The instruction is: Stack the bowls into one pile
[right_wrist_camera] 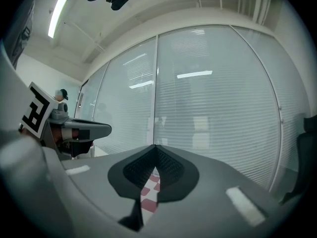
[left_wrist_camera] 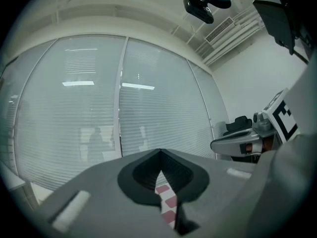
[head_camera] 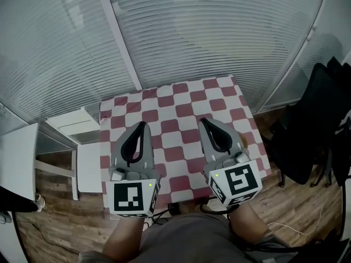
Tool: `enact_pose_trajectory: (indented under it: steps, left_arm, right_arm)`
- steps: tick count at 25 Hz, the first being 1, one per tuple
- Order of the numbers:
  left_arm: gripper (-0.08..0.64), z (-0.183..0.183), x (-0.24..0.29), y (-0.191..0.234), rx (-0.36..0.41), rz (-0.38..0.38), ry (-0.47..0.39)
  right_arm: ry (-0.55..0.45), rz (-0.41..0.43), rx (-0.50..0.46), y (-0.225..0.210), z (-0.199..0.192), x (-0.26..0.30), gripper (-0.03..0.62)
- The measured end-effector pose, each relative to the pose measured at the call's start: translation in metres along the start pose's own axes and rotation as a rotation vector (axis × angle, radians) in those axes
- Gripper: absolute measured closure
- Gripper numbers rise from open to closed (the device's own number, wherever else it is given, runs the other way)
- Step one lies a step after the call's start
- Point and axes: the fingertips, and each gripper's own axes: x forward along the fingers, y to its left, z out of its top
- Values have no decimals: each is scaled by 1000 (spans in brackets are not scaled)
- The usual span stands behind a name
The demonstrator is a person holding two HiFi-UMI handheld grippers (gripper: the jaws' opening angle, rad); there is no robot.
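Observation:
No bowl shows in any view. In the head view a small table with a red-and-white checked cloth (head_camera: 181, 111) stands below me. My left gripper (head_camera: 143, 124) hovers over its left half, jaws shut with tips touching and nothing held. Over the right half my right gripper (head_camera: 202, 121) is likewise shut and empty. In the left gripper view the closed jaw tips (left_wrist_camera: 160, 151) point up at the window blinds; a sliver of checked cloth shows through the gap. The right gripper view shows the same, its tips (right_wrist_camera: 155, 146) meeting.
Frosted glass walls with blinds (head_camera: 208, 32) enclose the far side. A white stool or low shelf (head_camera: 74, 127) stands left of the table. A dark office chair (head_camera: 307, 125) stands to the right. Wooden floor (head_camera: 55, 229) lies around.

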Motion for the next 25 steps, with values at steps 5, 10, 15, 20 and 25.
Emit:
enact_pose_trajectory:
  steps: [5, 10, 15, 20, 25]
  left_arm:
    - [560, 2, -4, 2, 0, -17, -11]
    - [560, 1, -6, -2, -1, -35, -19]
    - [560, 2, -8, -3, -3, -40, -28]
    - [560, 0, -6, -6, -8, -47, -21]
    - [560, -3, -3, -8, -12, -57, -12]
  right_arm:
    - [-13, -15, -36, 6, 5, -1, 568]
    - [-29, -20, -46, 10, 9, -3, 568]
    - [-30, -15, -50, 11, 11, -3, 566]
    - [-21, -16, -51, 10, 8, -3, 566]
    - [-18, -21, -50, 7, 6, -2, 566]
